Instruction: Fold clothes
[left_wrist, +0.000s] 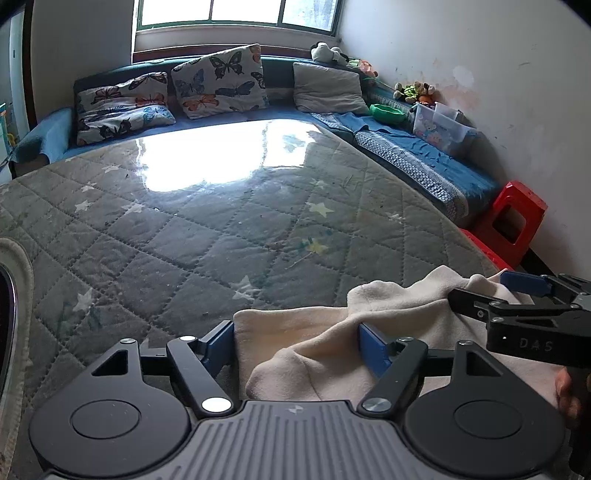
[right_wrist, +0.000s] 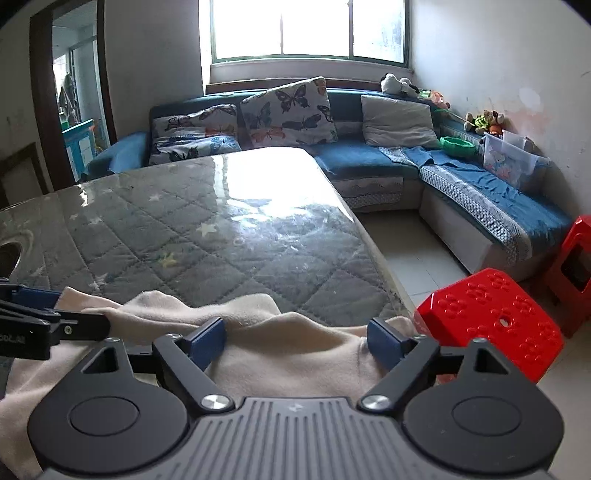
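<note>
Cream fleecy garment (left_wrist: 332, 332) rumpled on quilted mat (left_wrist: 184, 229), between both wide-spread tools (left_wrist: 297, 341) (right_wrist: 297, 339).

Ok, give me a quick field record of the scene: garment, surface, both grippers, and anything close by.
garment: cream cloth, bunched at the near edge of the table
surface: quilted grey table cover with stars, glossy glare at the far end
left gripper: open, fingers either side of the cloth's near-left part
right gripper: open, fingers straddling the cloth at the table's right corner
nearby: red stool on the floor right of the table; blue sofa behind
fold status: not yet folded
</note>
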